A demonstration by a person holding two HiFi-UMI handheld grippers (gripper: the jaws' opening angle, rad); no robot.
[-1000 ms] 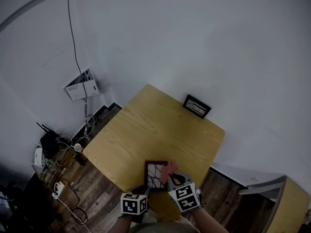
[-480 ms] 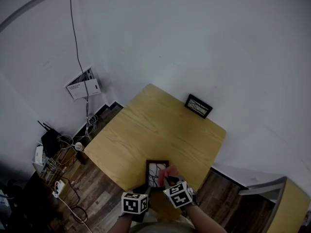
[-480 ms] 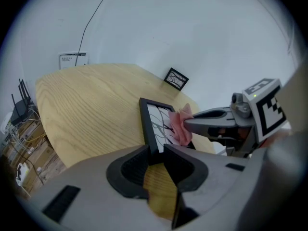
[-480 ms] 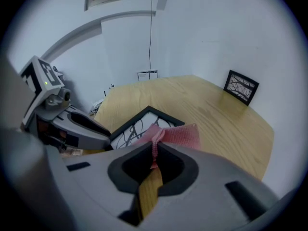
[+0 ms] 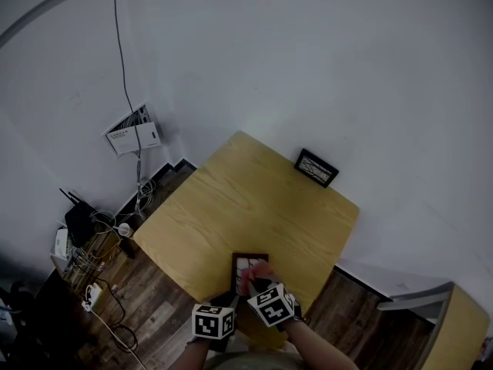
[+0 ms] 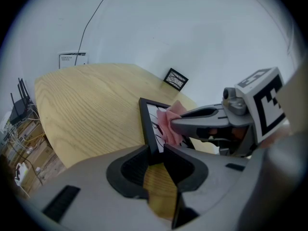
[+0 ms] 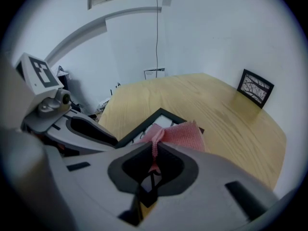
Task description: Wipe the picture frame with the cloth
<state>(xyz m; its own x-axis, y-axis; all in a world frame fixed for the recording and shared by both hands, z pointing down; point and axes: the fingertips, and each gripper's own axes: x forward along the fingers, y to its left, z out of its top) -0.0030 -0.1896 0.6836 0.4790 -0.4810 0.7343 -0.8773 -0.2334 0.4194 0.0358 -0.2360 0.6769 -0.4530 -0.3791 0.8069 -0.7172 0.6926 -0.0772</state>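
Fingers (image 6: 126, 170) of my left gripper (image 6: 155, 154) are clamped on the near left corner of the frame (image 6: 146, 121); those of my right gripper (image 7: 154, 154) are pressed together on a fold of the cloth (image 7: 185, 134), which shows as a thin pink strip between them.

From the head view I get a white wall (image 5: 323, 68) filling most of the picture; under it a dark plank floor (image 5: 154, 307); a cable (image 5: 120, 52) runs down the wall past a notice (image 5: 132, 137); a black router (image 5: 77, 223) sits among loose wires at the left.

Next comes the table (image 5: 246, 199), pale wood, one side along the wall.

On it the frame, black-edged with a line drawing on white, is at the near edge, right in front of both grippers; whether it rests on the wood or is lifted off it I cannot tell.

Over the right part of its picture face the pink cloth lies spread, with my right gripper just behind it; my left gripper is close beside, on the frame's left.

Smallest, a second frame (image 5: 316, 168) stands at the table's far edge by the wall, well apart from the rest.
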